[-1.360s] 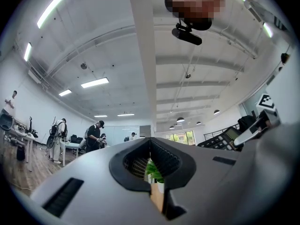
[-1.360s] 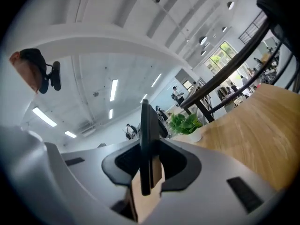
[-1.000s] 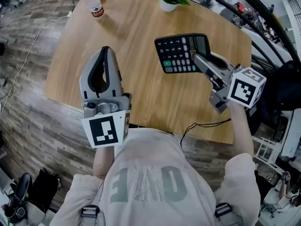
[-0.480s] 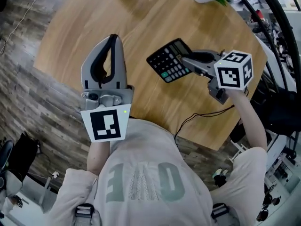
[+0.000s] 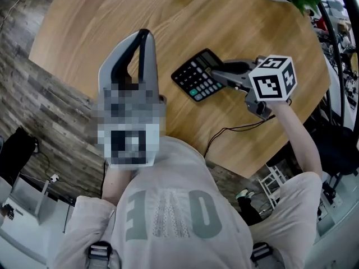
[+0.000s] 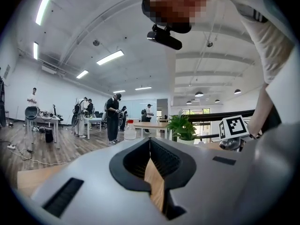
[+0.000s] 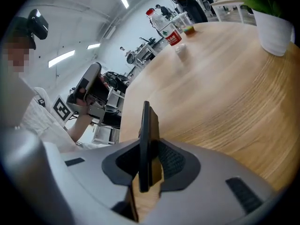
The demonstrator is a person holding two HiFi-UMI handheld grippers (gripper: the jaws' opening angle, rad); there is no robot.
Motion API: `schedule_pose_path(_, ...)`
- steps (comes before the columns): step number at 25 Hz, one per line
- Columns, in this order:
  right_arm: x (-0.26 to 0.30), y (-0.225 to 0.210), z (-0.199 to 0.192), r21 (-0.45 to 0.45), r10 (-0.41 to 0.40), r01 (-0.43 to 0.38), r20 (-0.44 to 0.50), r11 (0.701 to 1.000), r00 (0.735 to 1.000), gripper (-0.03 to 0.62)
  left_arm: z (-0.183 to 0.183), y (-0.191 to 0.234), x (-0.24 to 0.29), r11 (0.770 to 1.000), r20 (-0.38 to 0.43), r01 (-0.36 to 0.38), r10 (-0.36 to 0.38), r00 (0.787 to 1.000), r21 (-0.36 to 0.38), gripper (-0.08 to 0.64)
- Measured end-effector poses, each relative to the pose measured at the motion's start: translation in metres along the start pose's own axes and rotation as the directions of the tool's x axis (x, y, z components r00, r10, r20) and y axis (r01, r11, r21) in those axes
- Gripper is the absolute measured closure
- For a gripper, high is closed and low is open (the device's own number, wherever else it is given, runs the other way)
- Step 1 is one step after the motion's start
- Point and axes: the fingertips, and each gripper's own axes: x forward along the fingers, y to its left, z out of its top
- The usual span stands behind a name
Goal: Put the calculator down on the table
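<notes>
Right gripper (image 5: 217, 73) holds the calculator (image 5: 196, 77) low over the wooden table (image 5: 101, 15).
Its 2 jaws are clamped on one edge of the calculator; in the right gripper view the black body stands edge-on between the pads. The keys face up and the calculator is a little tilted, close to the wood, but I cannot tell if it touches. The left gripper (image 5: 143, 36) is to the left, apart from it, its jaws pressed together at the tips with nothing between. A black cable (image 5: 235, 132) lies near the table edge; a white plant pot (image 7: 275, 31) and a bottle (image 7: 171, 34) stand further away.
</notes>
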Motion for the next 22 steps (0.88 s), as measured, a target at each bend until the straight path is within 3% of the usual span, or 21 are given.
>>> schedule_pose_path(6,0.013,-0.013,-0.013,0.013,0.04,-0.039,-0.027,0.999,0.999,0.495,-0.018,0.002,0.005,1.0,-0.042,-0.025,0.024,0.999,-0.012,0.551)
schedule_pose_path(22,0.022,-0.023,-0.014,-0.011,0.057,-0.057,-0.045,0.998,0.997,0.495,-0.03,-0.02,0.038,0.998,-0.086,0.06,-0.061,0.994,-0.006,0.551)
